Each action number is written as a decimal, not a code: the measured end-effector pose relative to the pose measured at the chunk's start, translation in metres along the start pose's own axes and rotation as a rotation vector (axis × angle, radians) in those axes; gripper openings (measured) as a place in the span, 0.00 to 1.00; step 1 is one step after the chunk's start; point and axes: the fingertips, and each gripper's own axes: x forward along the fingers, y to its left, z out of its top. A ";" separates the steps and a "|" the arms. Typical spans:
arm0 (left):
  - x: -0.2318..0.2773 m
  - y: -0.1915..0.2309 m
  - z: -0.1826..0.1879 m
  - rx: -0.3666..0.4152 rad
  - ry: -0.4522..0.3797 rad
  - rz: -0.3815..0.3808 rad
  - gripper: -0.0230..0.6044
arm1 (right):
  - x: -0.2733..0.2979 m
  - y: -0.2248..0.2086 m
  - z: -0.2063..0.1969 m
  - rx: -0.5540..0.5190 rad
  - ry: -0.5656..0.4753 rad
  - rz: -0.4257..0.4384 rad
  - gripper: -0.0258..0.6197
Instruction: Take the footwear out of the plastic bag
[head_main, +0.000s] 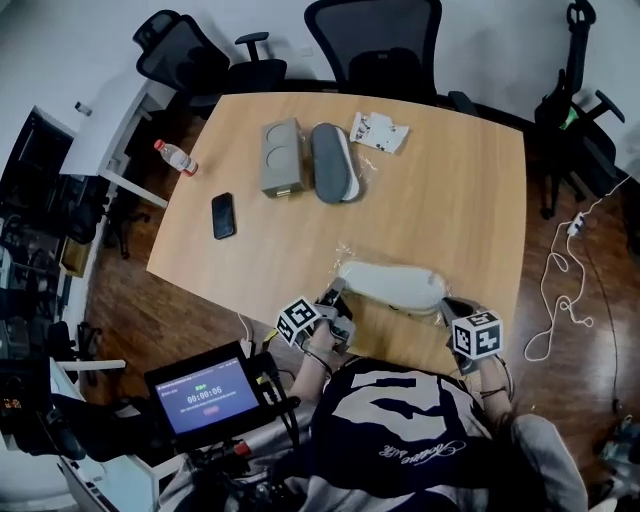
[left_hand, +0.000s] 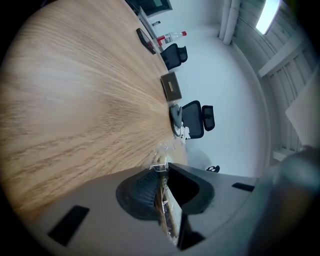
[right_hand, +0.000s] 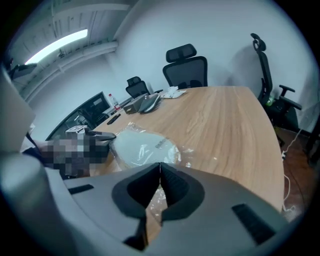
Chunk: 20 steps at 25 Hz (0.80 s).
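The work stood at the opening step: the pale slipper still lay wholly inside its clear plastic bag at the 6 o'clock edge of the wooden table, just in front of the person.

The left gripper sat at the bag's 9 o'clock end. In the left gripper view its jaws were clamped on a crinkled strip of the film, which ran up between the pads and stuck out past the tips.

The right gripper sat at the bag's 3 o'clock end with its jaws together. In the right gripper view the slipper lay at 11 o'clock just beyond the tips, and loose film showed through the gap below them. Whether any film was nipped at the very tip could not be told.

Toward 12 o'clock on the table, well apart from the bag, lay a grey slipper with no bag round it, and at its 1 o'clock what looked like a crumpled wrapper.

With one end of the bag apparently secured, the next move probably called for finding the bag's mouth. One gripper should pin the film while the other spreads the opening or takes the slipper itself. Thin film would likely stretch or slip under a hard pull, so the grip should bite a good fold, and the slipper should be drawn out along its length.
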 end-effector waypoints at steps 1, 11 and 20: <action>0.000 0.000 0.000 0.002 -0.001 0.006 0.11 | -0.006 -0.010 -0.004 0.040 -0.009 -0.002 0.04; 0.004 -0.003 -0.002 0.051 0.034 0.089 0.11 | 0.004 -0.034 -0.024 0.183 0.089 0.184 0.24; 0.005 -0.003 -0.003 0.067 0.040 0.113 0.11 | 0.000 -0.060 -0.021 0.010 0.131 0.095 0.12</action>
